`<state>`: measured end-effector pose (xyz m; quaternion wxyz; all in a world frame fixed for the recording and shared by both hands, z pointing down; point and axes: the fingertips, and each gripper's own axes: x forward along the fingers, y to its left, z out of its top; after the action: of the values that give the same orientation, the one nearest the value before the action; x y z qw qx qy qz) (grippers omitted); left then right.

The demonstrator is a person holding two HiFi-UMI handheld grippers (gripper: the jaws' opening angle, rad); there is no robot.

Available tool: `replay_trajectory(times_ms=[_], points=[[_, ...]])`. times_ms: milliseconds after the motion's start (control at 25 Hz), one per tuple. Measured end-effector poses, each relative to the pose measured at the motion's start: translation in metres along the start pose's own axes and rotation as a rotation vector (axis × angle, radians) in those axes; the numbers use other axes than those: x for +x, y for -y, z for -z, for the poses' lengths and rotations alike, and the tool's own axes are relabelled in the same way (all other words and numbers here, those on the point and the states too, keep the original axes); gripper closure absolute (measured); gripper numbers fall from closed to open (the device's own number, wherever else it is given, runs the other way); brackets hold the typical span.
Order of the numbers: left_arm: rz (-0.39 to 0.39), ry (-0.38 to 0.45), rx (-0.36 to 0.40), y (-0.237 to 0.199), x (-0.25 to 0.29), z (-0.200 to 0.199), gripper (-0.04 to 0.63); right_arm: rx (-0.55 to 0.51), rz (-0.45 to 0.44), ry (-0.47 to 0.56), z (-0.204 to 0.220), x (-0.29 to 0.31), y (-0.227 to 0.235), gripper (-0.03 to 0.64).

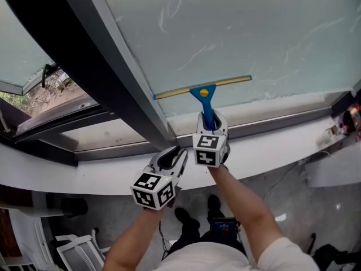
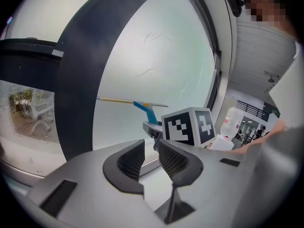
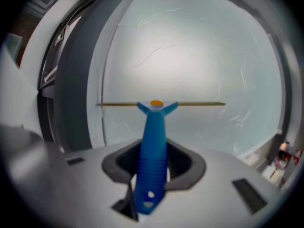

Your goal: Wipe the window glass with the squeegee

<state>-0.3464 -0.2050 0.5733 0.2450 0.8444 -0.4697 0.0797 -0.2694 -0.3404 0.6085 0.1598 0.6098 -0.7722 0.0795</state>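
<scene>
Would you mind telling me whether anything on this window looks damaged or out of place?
Nothing looks broken. The glass carries pale streaks above the squeegee, which the right gripper holds by its blue handle. The left gripper is open and empty.

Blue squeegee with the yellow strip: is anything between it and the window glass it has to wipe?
Nothing visible. The right gripper holds the blue plastic squeegee, its blade lying against the pale window glass.
</scene>
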Motion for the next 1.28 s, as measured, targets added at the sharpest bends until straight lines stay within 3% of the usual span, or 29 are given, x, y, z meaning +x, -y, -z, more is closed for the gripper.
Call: replay_trajectory(times_ms=[1280], points=[[0.028,-0.106,-0.032,-0.015,0.021,0.062,0.482,-0.019,0.025,-0.12,0.108,0.029,-0.005,0.468]])
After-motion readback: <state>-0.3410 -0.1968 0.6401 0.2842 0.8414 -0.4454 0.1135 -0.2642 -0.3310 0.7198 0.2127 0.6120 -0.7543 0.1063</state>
